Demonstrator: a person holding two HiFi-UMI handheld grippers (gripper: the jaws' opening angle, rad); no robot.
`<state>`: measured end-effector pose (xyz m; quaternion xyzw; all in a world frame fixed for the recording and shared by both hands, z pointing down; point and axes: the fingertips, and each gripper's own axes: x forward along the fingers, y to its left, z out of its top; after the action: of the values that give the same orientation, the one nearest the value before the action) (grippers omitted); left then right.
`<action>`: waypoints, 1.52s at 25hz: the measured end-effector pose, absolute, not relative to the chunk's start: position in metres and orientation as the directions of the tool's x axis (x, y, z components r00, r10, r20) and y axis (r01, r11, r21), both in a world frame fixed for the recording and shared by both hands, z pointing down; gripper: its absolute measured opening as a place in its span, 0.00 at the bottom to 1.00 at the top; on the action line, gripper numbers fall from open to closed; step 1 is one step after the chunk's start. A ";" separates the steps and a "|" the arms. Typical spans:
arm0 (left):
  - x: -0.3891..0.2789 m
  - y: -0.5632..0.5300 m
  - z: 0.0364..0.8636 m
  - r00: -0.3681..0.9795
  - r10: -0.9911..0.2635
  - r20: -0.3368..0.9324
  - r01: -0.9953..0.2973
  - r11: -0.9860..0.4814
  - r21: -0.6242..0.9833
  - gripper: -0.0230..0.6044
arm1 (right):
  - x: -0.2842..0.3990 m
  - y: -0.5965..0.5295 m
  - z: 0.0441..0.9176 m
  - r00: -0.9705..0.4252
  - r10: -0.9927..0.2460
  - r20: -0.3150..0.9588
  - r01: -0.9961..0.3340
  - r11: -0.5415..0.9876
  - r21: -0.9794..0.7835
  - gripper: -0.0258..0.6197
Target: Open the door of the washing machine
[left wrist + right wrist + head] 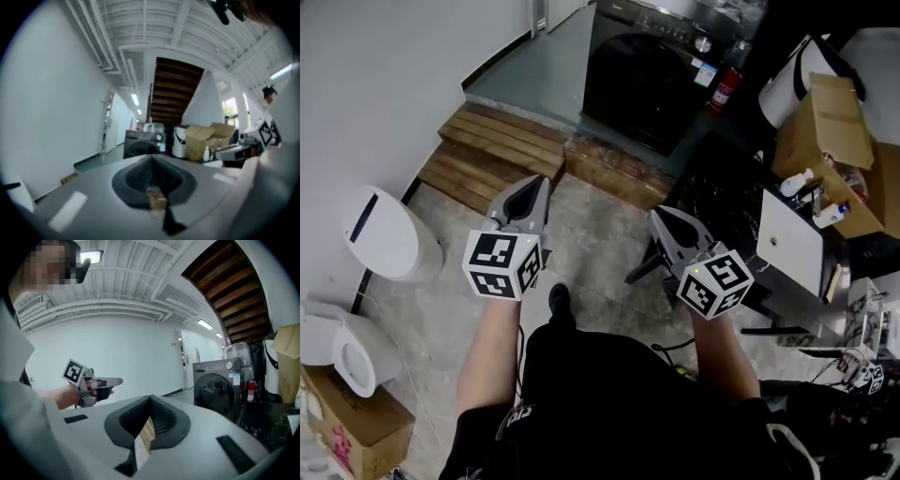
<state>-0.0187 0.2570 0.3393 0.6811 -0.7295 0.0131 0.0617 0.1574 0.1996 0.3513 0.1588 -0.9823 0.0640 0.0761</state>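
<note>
Plainly, the dark washing machine point(670, 112) stands at the top centre of the head view. Its round door point(626, 75) is shut, and it is well apart from both tongs. Wooden steps point(492, 150) lie below it to the left, and an open cardboard box point(825, 131) sits at the upper right. In mid-frame the left tongs point(531, 187) and right tongs point(664, 221) point toward the machine, each clenched on nothing with its jaws pressed together. A red fire extinguisher point(724, 91) stands just beside the machine's right side.
</note>
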 end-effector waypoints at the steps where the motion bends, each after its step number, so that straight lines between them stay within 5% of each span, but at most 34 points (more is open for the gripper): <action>1: -0.030 0.250 0.339 -0.066 -0.992 0.109 -0.995 0.073 0.062 0.05 | 0.145 0.193 0.352 -0.939 -0.299 0.172 -0.319 0.942 -0.103 0.03; 17: -0.177 0.143 0.345 0.016 -0.991 0.130 -0.996 -0.004 0.090 0.05 | 0.007 0.087 0.359 -0.904 -0.372 0.209 -0.395 0.915 -0.081 0.03; 38: -0.194 -0.127 0.365 0.184 -0.963 0.199 -0.982 -0.170 0.085 0.05 | -0.021 -0.151 0.406 -0.860 -0.442 0.256 -0.489 0.857 -0.164 0.03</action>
<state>-0.1936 -0.1266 0.3647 0.7632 -0.6370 0.0493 0.0968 -0.0213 -0.1508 0.4065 0.2430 -0.9578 0.1121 0.1050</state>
